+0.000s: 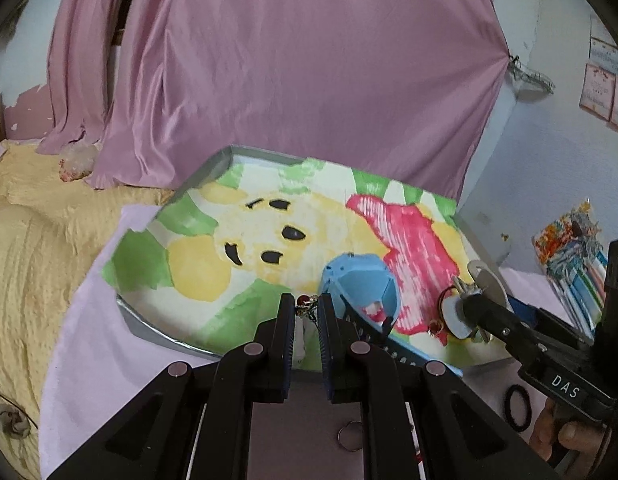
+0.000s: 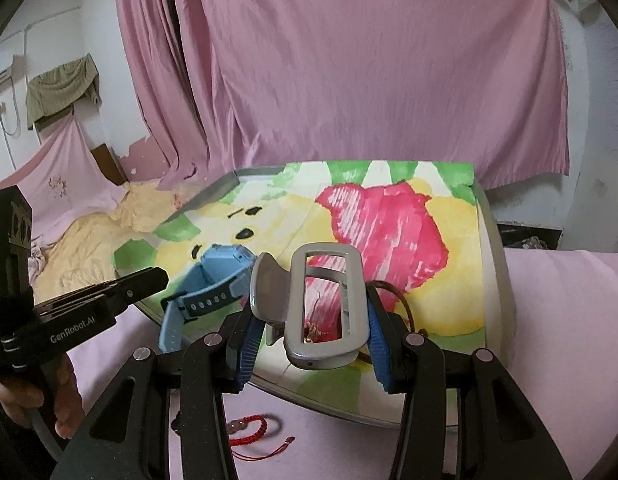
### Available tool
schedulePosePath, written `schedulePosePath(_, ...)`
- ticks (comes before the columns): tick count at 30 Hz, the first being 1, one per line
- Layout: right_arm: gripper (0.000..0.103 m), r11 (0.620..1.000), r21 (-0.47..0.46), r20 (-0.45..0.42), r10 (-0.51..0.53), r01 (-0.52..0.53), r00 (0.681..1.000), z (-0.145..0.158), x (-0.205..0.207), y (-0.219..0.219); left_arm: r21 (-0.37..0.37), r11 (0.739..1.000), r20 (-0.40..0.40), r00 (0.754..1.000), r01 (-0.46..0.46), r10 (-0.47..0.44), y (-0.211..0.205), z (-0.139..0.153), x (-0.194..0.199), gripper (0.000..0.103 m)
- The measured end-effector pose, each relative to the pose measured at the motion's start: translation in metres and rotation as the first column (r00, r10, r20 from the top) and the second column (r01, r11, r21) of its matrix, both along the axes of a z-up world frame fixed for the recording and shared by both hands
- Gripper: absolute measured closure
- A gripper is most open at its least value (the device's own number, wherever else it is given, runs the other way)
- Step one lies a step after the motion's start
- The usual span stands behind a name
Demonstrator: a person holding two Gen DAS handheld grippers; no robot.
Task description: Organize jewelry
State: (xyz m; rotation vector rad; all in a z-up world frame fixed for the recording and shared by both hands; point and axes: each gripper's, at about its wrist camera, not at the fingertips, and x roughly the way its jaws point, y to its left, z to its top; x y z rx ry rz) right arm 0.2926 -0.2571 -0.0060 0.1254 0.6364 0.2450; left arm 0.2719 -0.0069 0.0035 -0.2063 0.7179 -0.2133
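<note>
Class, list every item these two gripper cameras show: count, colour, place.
Tray: one, grey rim, cartoon-print liner, on pink sheet.
Watch: one, blue, on tray's near left.
Hair clip: one, grey, in right gripper above tray.
Beaded trinket: one, red bead on small chain, between left gripper's fingers.
Cord bracelet: one, red, on sheet before tray.
Hair tie: one, black, on sheet.
Ring: one, metal, on sheet.
Curtain: pink, behind.
Blanket: yellow, left.
Left gripper: black, closed on trinket.
Right gripper: black, blue pads, closed on clip.
Hand: holds left gripper's handle.
</note>
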Motion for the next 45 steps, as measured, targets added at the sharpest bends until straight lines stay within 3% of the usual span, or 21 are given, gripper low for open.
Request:
schedulePosePath(16, 0.060, 1.000, -0.005, -0.097, 0.015, -0.016, 0.995, -0.015, 0.017, 0.002, -0.002, 0.999, -0.026, 0.999, 0.037, -0.037, -0.007, -0.007, 0.004, 0.092)
schedulePosePath(20, 0.049, 1.000, 0.003, -0.111, 0.022, -0.022, 0.994, -0.018, 0.019, 0.002, 0.005, 0.999, -0.024, 0.999, 0.034, -0.034, -0.006, -0.006, 0.003, 0.091)
schedulePosePath(23, 0.049, 1.000, -0.015, -0.097, 0.010, -0.011, 0.995, -0.015, 0.013, 0.002, -0.005, 1.000, -0.011, 1.000, 0.027, -0.027, -0.005, -0.003, 0.000, 0.072)
schedulePosePath(25, 0.049, 1.000, -0.015, -0.078, 0.000, -0.001, 0.997, -0.012, 0.007, 0.000, -0.023, 1.000, 0.008, 1.000, 0.006, -0.006, -0.001, 0.000, -0.005, 0.053)
schedulePosePath(27, 0.048, 1.000, -0.012, -0.043, -0.012, 0.012, 0.999, -0.006, -0.001, -0.003, -0.047, 0.999, 0.022, 1.000, -0.008, 0.009, 0.004, 0.003, -0.010, 0.046)
schedulePosePath(29, 0.038, 1.000, -0.006, -0.002, -0.023, 0.023, 1.000, 0.001, -0.011, -0.006, -0.061, 0.998, 0.031, 0.999, -0.010, 0.012, 0.006, 0.005, -0.015, 0.045)
schedulePosePath(34, 0.020, 0.999, 0.009, 0.110, -0.047, 0.046, 0.993, 0.017, -0.043, -0.016, -0.061, 0.998, 0.110, 0.993, -0.025, 0.032, 0.006, 0.016, -0.041, 0.019)
schedulePosePath(37, 0.008, 0.998, 0.014, 0.179, -0.066, 0.064, 0.982, 0.024, -0.064, -0.023, -0.062, 0.998, 0.161, 0.986, -0.033, 0.043, 0.006, 0.024, -0.058, 0.008)
schedulePosePath(45, 0.002, 0.995, 0.018, 0.332, -0.103, 0.103, 0.938, 0.038, -0.121, -0.037, -0.039, 0.998, 0.325, 0.944, -0.055, 0.065, 0.001, 0.041, -0.108, 0.001)
